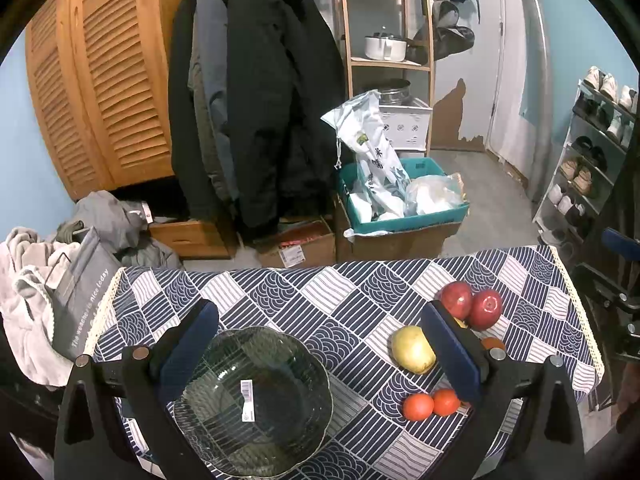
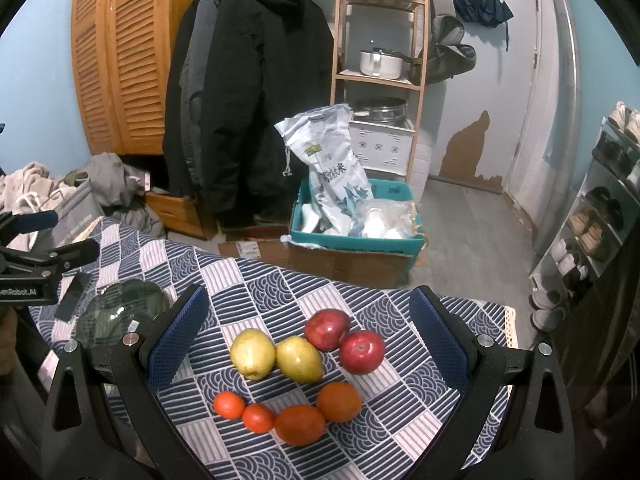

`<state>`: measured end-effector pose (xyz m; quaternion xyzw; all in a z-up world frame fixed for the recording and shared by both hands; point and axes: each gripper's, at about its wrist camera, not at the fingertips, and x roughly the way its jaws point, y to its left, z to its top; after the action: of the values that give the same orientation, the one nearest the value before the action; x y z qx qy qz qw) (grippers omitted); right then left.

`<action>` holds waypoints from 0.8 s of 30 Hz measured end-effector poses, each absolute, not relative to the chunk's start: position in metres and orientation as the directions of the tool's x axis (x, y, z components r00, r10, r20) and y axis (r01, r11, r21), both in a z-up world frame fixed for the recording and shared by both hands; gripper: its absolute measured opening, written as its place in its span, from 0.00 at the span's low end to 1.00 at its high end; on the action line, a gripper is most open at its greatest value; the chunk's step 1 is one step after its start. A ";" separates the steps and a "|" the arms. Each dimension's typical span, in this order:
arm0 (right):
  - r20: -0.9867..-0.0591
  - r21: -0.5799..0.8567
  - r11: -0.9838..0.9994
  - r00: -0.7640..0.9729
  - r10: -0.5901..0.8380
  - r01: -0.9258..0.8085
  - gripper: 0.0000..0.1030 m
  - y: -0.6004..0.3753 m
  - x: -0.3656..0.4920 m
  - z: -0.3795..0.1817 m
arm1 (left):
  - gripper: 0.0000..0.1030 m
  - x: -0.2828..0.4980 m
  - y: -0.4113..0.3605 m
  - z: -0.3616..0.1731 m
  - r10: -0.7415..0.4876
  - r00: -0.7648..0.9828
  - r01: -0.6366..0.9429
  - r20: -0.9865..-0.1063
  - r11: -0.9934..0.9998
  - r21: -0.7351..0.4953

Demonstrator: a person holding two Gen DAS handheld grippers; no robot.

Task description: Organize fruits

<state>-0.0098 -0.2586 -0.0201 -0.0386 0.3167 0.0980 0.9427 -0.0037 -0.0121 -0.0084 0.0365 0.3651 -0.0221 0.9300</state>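
Plainly, the fruit all lies loose on the patterned tablecloth: two yellow pears side by side, two red apples touching just behind them, and four oranges in a curved row in front. They are round and packed close, so I judge that a pad coming down on one could nudge its neighbour and set it rolling toward the cloth's near or right edge. The pears taper, so a grip taken off-centre may squeeze one out sideways.

The right gripper hangs over the cluster with its blue pads spread wide and nothing between them; the fruit sits right in the gap, below and ahead. To the left stands the glass bowl, empty, a price sticker on it. The left gripper hovers above it, equally wide apart and holding nothing. The bowl is thin and slick, I would guess, and a dropped apple or a knock from a finger could shift it on the cloth.
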 end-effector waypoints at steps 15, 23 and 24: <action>-0.605 -0.009 0.978 0.780 0.160 -0.207 0.96 -0.259 -0.010 -0.020 | 0.99 0.001 -0.013 -0.012 -0.015 0.723 0.062 -0.690 0.997 0.043; -0.607 -0.008 0.979 0.778 0.158 -0.205 0.96 -0.255 -0.011 -0.022 | 0.99 0.005 -0.015 -0.012 -0.014 0.716 0.064 -0.698 0.997 0.045; -0.608 -0.007 0.979 0.778 0.158 -0.205 0.96 -0.255 -0.012 -0.022 | 0.99 0.006 -0.015 -0.011 -0.014 0.714 0.064 -0.700 0.997 0.046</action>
<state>-0.0117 -0.2548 -0.0218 -0.0363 0.3189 0.0963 0.9422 0.0060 -0.0153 -0.0113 0.0335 0.3775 -0.0212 0.9252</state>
